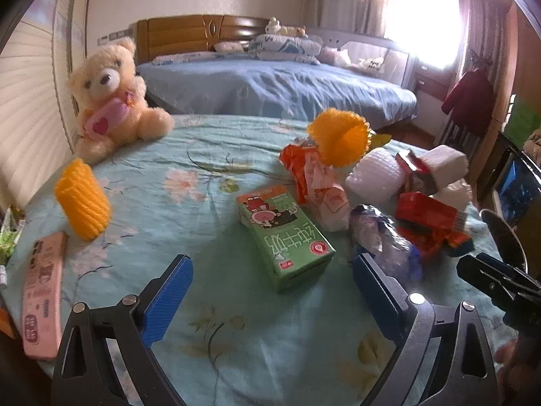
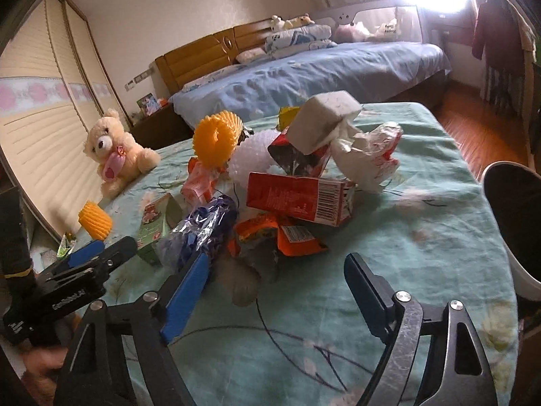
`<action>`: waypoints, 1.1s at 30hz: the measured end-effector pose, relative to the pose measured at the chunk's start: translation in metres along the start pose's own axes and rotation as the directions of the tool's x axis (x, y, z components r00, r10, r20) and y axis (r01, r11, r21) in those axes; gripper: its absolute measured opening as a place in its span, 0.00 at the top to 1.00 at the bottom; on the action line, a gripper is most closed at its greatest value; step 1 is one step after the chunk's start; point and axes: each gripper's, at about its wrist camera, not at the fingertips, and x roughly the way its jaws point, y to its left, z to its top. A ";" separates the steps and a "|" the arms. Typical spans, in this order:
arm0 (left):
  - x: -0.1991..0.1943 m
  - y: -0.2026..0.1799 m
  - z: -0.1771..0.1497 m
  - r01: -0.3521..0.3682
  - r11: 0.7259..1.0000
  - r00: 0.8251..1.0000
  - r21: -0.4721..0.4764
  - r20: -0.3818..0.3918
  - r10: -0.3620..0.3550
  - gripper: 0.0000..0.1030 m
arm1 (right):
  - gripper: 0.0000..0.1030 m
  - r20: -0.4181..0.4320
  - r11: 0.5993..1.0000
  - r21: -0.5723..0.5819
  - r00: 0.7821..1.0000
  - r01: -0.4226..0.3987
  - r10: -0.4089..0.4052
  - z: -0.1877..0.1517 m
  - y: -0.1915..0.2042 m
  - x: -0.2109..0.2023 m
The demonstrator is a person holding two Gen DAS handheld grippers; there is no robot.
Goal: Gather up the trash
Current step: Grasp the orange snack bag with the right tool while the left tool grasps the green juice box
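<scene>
Green milk carton (image 1: 285, 237) flat on floral tablecloth (image 1: 175, 203), just ahead of left gripper (image 1: 270, 291), jaws spread, nothing between. Trash pile (image 2: 297, 182) right of carton: red box (image 2: 297, 199), purple wrapper (image 2: 203, 226). Right gripper (image 2: 274, 291) beside carton, jaws wide, empty. Teddy bear (image 1: 111, 94) far left of carton.

- The left gripper (image 1: 272, 272) hovers over the floral cloth (image 1: 189, 182), jaws wide, nothing between them.
- A green milk carton (image 1: 285, 237) lies just ahead, at twelve o'clock.
- A teddy bear (image 1: 111, 96) sits at ten o'clock.
</scene>
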 end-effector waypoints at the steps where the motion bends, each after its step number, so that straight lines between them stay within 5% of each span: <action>1: 0.006 -0.001 0.003 -0.001 1.000 1.000 0.001 -0.007 0.001 0.08 | 0.24 -0.010 1.000 -0.002 1.000 0.000 0.000 0.002 -0.001 0.005; 10: 0.044 -0.014 0.014 -0.001 1.000 0.998 0.014 -0.055 0.002 0.15 | 0.48 -0.069 0.999 0.024 0.997 -0.043 0.045 0.008 -0.005 0.030; 14: 0.058 -0.019 0.015 -0.010 0.999 0.996 0.040 -0.093 0.014 0.30 | 0.79 -0.080 0.999 0.017 0.996 -0.044 0.045 0.010 -0.005 0.032; 15: 0.061 -0.020 0.016 -0.007 0.999 0.994 0.038 -0.105 0.011 0.41 | 0.87 -0.087 0.999 0.019 0.995 -0.050 0.051 0.010 -0.006 0.033; 33: -0.009 -0.015 -0.006 0.038 0.998 0.999 0.039 0.005 -0.039 0.45 | 0.97 -0.051 0.998 0.009 0.997 -0.063 0.063 -0.003 -0.010 -0.003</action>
